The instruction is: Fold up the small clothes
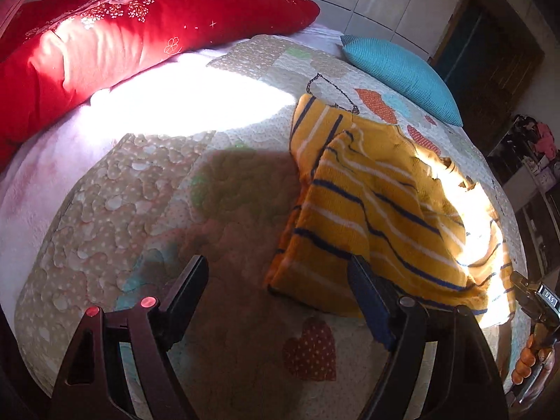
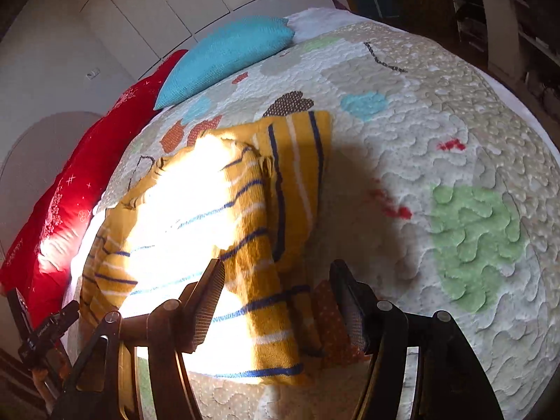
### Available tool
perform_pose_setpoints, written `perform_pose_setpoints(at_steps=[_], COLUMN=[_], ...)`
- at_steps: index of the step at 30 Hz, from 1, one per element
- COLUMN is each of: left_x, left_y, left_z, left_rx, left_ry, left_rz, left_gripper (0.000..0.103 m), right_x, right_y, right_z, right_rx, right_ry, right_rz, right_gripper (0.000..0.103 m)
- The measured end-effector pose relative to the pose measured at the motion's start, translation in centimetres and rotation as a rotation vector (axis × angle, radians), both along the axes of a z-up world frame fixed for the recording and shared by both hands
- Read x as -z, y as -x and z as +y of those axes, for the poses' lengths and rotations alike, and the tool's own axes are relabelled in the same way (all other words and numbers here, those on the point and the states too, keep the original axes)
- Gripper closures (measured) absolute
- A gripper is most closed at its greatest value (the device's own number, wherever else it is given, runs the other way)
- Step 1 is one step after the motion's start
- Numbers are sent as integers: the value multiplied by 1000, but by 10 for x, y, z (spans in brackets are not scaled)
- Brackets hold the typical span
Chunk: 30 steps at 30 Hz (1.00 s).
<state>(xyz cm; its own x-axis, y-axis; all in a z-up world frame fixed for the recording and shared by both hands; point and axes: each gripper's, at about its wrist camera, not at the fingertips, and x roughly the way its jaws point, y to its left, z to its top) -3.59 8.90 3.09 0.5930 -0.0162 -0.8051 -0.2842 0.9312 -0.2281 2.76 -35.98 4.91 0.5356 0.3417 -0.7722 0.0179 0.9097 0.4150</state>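
Across most of both views spread the bed (image 1: 147, 189), covered by a quilted patchwork coverlet (image 2: 437, 133) of beige, white and green patches with stitched hearts. Behind it stood pale glossy cupboard doors (image 2: 147, 10), and to one side dark shelving (image 1: 532, 175) held clutter too dim to make out. Along the head of the bed lay a long red pillow (image 1: 115, 31) with white embroidery, and beside it a smaller turquoise cushion (image 1: 402, 70). A hard patch of sunlight fell over the coverlet and part of the yellow striped jumper (image 1: 378, 210), which lay partly folded near the middle of the bed, one layer doubled over another. The left gripper (image 1: 280, 280) hung above the coverlet just beside the jumper's edge, fingers spread wide apart and empty. The right gripper (image 2: 276, 287) hung over the jumper's lower end, fingers likewise wide apart, with the cloth lying between them unclamped.
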Motion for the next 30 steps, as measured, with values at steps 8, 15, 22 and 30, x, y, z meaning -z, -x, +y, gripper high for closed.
perform_pose_setpoints(at_steps=[8,15,22,30], left_x=[25,31,32,33], left_y=[7,13,14,13], left_z=[-13,-15,-18,-21], left_rx=[-17,-30,-28,-28], left_ry=[-189,-218,-226,-253], left_rz=[-37,-97,-111,-99], left_gripper=[12,5,5,5], right_x=[14,-24,-38,-22], right_y=[29,68,73,42], right_z=[0,24,88,144], right_rx=[39,48,-70,-150], right_ry=[87,275,306,304], right_rz=[2,-130,-231,-218], right_gripper=[73,45,32,32])
